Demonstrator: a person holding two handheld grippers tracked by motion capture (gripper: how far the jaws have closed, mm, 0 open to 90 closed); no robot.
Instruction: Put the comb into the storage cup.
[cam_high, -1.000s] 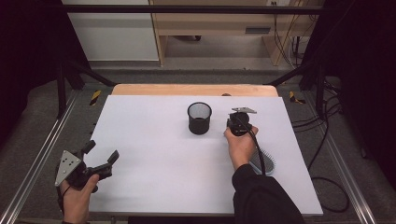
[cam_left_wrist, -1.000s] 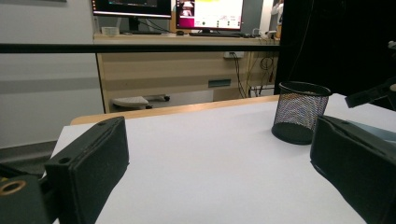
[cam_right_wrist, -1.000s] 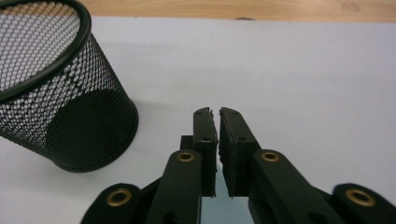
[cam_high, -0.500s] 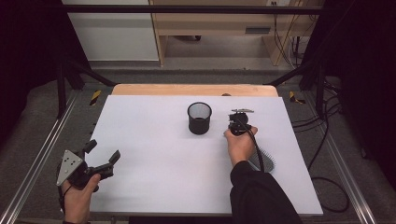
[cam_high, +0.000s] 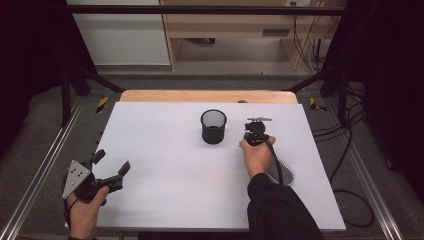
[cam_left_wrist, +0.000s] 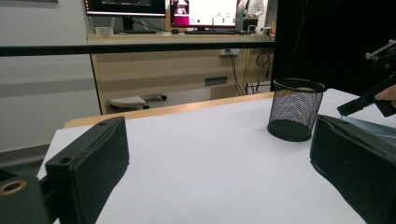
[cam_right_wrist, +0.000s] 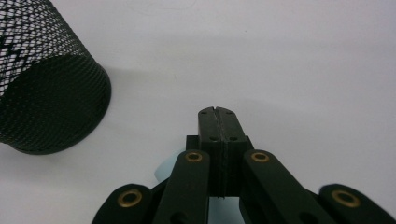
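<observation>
A black mesh cup (cam_high: 213, 127) stands upright on the white table top (cam_high: 165, 150), also seen in the left gripper view (cam_left_wrist: 296, 109) and the right gripper view (cam_right_wrist: 44, 88). My right gripper (cam_high: 251, 139) is just right of the cup and points down at the table. Its jaws are pressed together (cam_right_wrist: 217, 112). A thin pale blue thing (cam_right_wrist: 166, 170) lies under it, and its flat edge also shows in the left gripper view (cam_left_wrist: 369, 125); I cannot tell if it is pinched. My left gripper (cam_high: 112, 161) rests at the near left, open and empty (cam_left_wrist: 219, 163).
A grey brush-like thing (cam_high: 283, 173) lies on the table beside the right forearm, partly under the gripper's cable. A wooden strip (cam_high: 207, 96) borders the table's far edge. Metal rails run along both sides, and a desk with screens stands behind.
The right hand has shifted slightly toward me beside the cup. The left hand has kept still.
</observation>
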